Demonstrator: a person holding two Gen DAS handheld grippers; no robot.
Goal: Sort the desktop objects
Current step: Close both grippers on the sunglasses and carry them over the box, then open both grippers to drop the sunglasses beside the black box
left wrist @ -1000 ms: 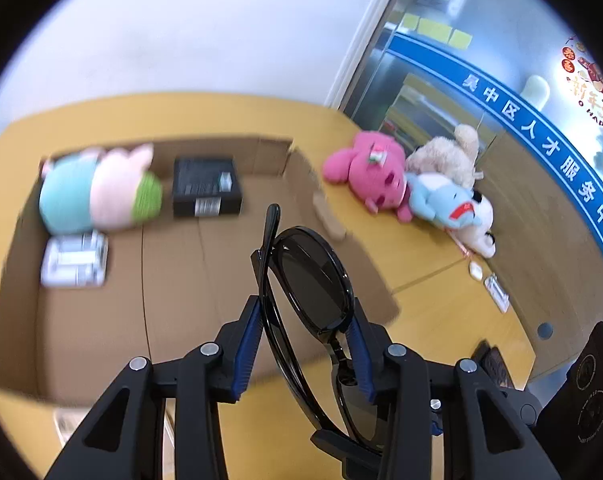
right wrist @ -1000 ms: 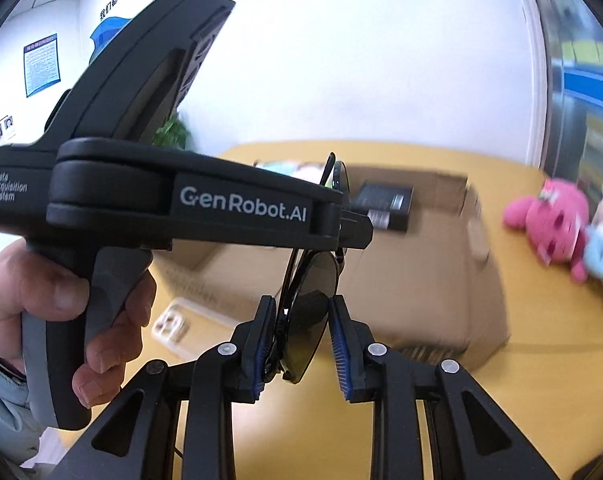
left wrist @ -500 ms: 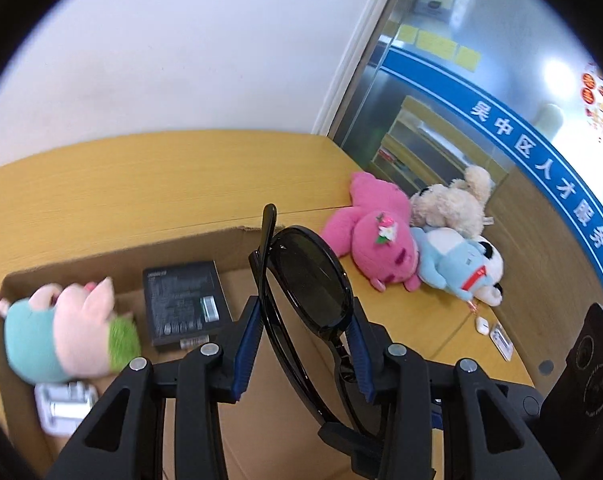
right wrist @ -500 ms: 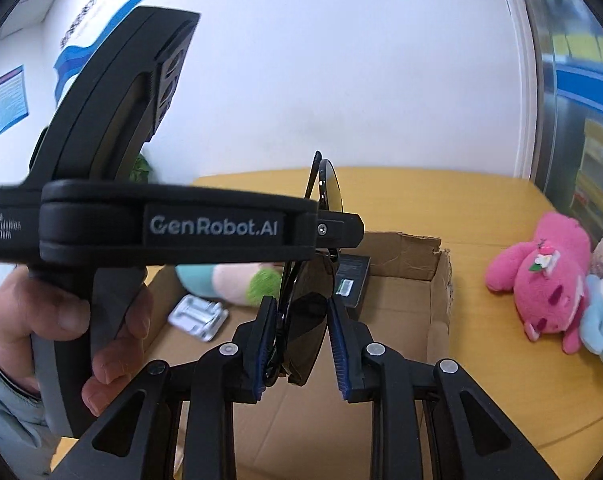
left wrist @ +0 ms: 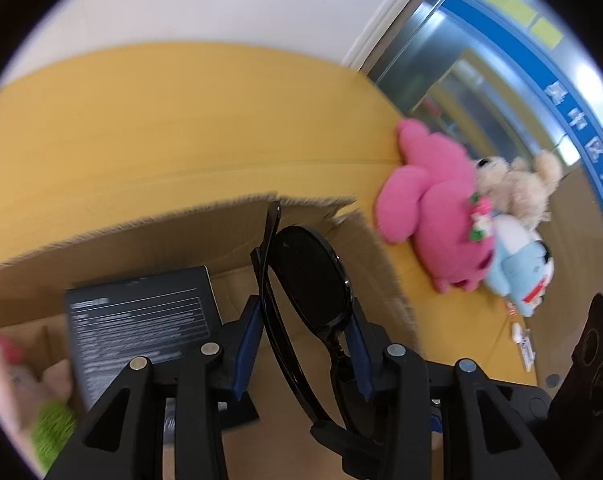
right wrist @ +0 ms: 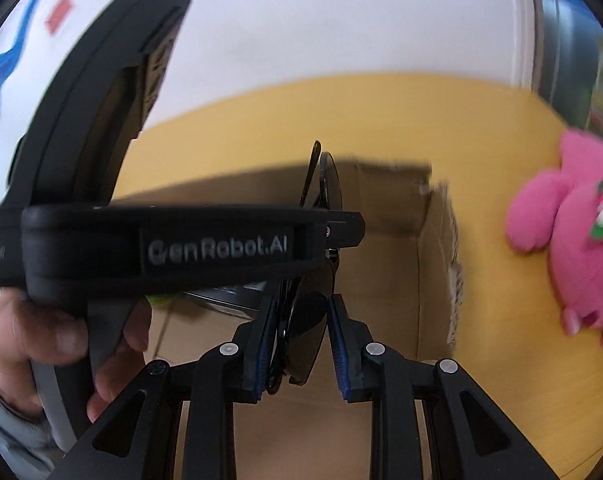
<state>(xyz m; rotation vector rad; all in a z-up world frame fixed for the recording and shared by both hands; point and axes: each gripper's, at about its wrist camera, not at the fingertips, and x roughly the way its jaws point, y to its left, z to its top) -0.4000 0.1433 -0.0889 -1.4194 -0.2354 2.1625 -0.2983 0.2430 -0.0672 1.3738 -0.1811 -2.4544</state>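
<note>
- Hanging above the cardboard box (left wrist: 229,236), the folded black sunglasses (left wrist: 307,280) were held between both pairs of fingers, not yet set down.
- Left gripper (left wrist: 303,346): fingers clenched on the frame, blue pads (left wrist: 245,344) against each side, one lens rising upright beyond the tips.
- Right gripper (right wrist: 299,344): left pad touching the glasses, right pad showing a slight gap; grip judged closed on them.
- Already in the box: a black packet (left wrist: 141,332) and a pink-and-green plush (left wrist: 29,392), partly cut off at the edge.
- Still outside, on the yellow surface (left wrist: 161,128): a pink plush (left wrist: 433,208), a beige plush (left wrist: 517,188) and a pale blue plush (left wrist: 517,264), lying together, well apart from the fingers.
- Progress judged partial; glasses pending release.
</note>
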